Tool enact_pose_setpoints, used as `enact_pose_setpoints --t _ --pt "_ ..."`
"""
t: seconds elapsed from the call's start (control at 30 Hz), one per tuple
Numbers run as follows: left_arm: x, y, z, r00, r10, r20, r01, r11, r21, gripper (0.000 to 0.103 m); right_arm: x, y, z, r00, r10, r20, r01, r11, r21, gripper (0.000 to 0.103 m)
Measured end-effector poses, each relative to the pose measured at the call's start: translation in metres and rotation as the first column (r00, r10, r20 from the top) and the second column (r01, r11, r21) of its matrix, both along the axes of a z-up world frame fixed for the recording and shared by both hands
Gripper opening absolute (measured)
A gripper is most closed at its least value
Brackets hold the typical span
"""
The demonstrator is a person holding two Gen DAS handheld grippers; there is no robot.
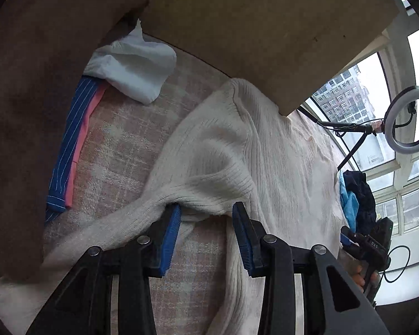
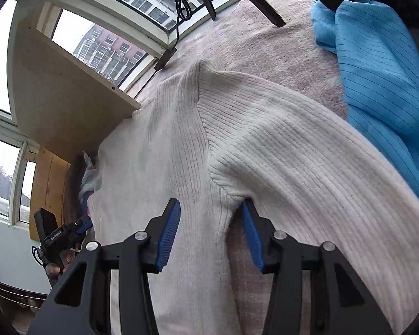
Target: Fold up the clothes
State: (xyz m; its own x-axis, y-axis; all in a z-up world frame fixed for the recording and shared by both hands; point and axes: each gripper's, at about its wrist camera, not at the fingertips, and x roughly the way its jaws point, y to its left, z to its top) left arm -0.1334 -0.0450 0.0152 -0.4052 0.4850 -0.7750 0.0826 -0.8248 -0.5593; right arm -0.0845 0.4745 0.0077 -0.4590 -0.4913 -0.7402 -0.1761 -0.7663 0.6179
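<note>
The left hand-held gripper (image 1: 206, 215) is seen released, its blue pads spread at the armpit of the white ribbed sweater (image 1: 237, 150), one pad tucked beneath the sleeve fold and nothing pinched. The right hand-held gripper (image 2: 211, 209) is likewise spread wide at the opposite armpit, the side seam lying between its pads and the sleeve running off to its right. The sweater is laid flat ahead of both, on a pink checked blanket (image 1: 120, 145), its collar at the far end. Beyond the left hand-held gripper, to its left, folded clothes are stacked: a blue striped piece (image 1: 69, 145) and a white one (image 1: 137, 67). A blue garment (image 2: 382, 83) is heaped to the right of the right hand-held gripper. A likely fault is judged to be an uneven grasp: were only the top layer caught, or the blanket pinched along with it, the fold would be dragged askew.
</note>
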Motion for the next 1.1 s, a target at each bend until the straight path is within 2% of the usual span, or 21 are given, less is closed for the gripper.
enact_pose_setpoints --t 0.07,0.1,0.13,0.17,0.2,0.27,0.33,0.37,0.43,0.53,0.57,0.67,0.7,0.73,0.77,0.83,0.87,0.93,1.0,1.07,1.1 --pt "-0.006 -0.003 0.001 0.999 0.031 -0.022 -0.031 1.000 -0.004 0.030 -0.006 0.000 0.000 1.000 -0.008 -0.007 0.008 1.000 0.011 0.044" --pt "-0.008 -0.004 0.004 0.998 0.042 -0.039 -0.043 0.998 -0.040 0.010 -0.009 -0.001 0.001 1.000 -0.008 -0.013 0.009 1.000 0.026 0.043" --pt "-0.011 -0.006 0.008 0.997 0.052 -0.060 -0.057 0.995 -0.083 0.004 -0.009 -0.001 0.003 1.000 -0.012 -0.027 0.013 0.998 0.054 0.039" --pt "-0.012 -0.007 0.012 0.994 0.061 -0.088 -0.071 0.990 -0.118 0.003 -0.010 -0.002 0.006 0.999 -0.015 -0.041 0.019 0.996 0.084 0.023" --pt "-0.013 -0.009 0.018 0.990 0.066 -0.121 -0.085 0.983 -0.161 0.003 -0.010 0.000 0.010 0.998 -0.020 -0.057 0.027 0.992 0.127 0.015" --pt "-0.017 -0.011 0.027 0.984 0.062 -0.170 -0.105 0.960 -0.260 0.003 -0.010 0.003 0.019 0.996 -0.027 -0.089 0.046 0.975 0.216 0.008" --pt "-0.025 -0.011 0.025 0.984 0.039 -0.171 -0.097 0.932 -0.350 0.000 -0.014 0.008 0.013 0.998 -0.032 -0.053 0.045 0.965 0.257 0.008" --pt "-0.028 -0.011 0.024 0.987 0.025 -0.161 -0.083 0.927 -0.365 0.000 -0.016 0.011 0.009 0.999 -0.035 -0.033 0.043 0.961 0.275 0.008" --pt "-0.026 -0.016 0.025 0.989 0.014 -0.147 -0.063 0.940 -0.337 0.000 -0.018 0.014 0.007 0.999 -0.035 -0.009 0.036 0.956 0.290 0.010" --pt "-0.003 -0.023 0.043 0.985 -0.055 -0.166 0.016 0.974 -0.228 0.001 -0.008 0.014 0.021 1.000 0.013 0.007 -0.015 0.975 0.223 0.018" --pt "0.008 -0.023 0.049 0.982 -0.089 -0.169 0.054 0.977 -0.207 0.001 0.000 0.012 0.029 1.000 0.030 -0.004 -0.029 0.977 0.212 0.018" --pt "0.048 -0.007 0.056 0.964 -0.230 -0.135 0.206 0.963 -0.175 0.019 0.034 0.008 0.054 0.995 0.083 -0.046 -0.073 0.980 0.187 0.021" --pt "0.061 0.001 0.055 0.952 -0.279 -0.124 0.255 0.950 -0.179 0.034 0.046 0.008 0.062 0.993 0.101 -0.061 -0.089 0.980 0.175 0.023" --pt "0.072 0.010 0.051 0.938 -0.326 -0.113 0.301 0.934 -0.193 0.043 0.058 0.008 0.070 0.990 0.119 -0.077 -0.105 0.981 0.164 0.030" --pt "0.077 0.020 0.046 0.929 -0.355 -0.107 0.327 0.920 -0.217 0.043 0.068 0.006 0.073 0.988 0.126 -0.086 -0.111 0.980 0.163 0.038" --pt "0.080 0.042 0.034 0.917 -0.386 -0.102 0.347 0.897 -0.276 0.043 0.080 0.004 0.072 0.987 0.134 -0.091 -0.115 0.975 0.191 0.040" --pt "0.077 0.048 0.026 0.920 -0.381 -0.091 0.345 0.899 -0.271 0.042 0.080 0.002 0.068 0.987 0.139 -0.082 -0.119 0.971 0.206 0.040" --pt "0.060 0.055 0.013 0.937 -0.345 -0.059 0.325 0.921 -0.217 0.041 0.075 0.002 0.055 0.991 0.121 -0.051 -0.109 0.974 0.197 0.040" --pt "0.052 0.062 0.001 0.942 -0.333 -0.033 0.319 0.923 -0.217 0.039 0.065 0.001 0.040 0.993 0.110 -0.034 -0.103 0.980 0.169 0.040" --pt "0.055 0.063 0.000 0.940 -0.339 -0.046 0.319 0.918 -0.237 0.009 0.059 -0.005 0.032 0.993 0.115 -0.027 -0.107 0.976 0.190 0.040" --pt "0.058 0.061 0.002 0.937 -0.345 -0.048 0.327 0.918 -0.222 0.006 0.057 -0.008 0.028 0.993 0.117 -0.023 -0.110 0.973 0.203 0.040"
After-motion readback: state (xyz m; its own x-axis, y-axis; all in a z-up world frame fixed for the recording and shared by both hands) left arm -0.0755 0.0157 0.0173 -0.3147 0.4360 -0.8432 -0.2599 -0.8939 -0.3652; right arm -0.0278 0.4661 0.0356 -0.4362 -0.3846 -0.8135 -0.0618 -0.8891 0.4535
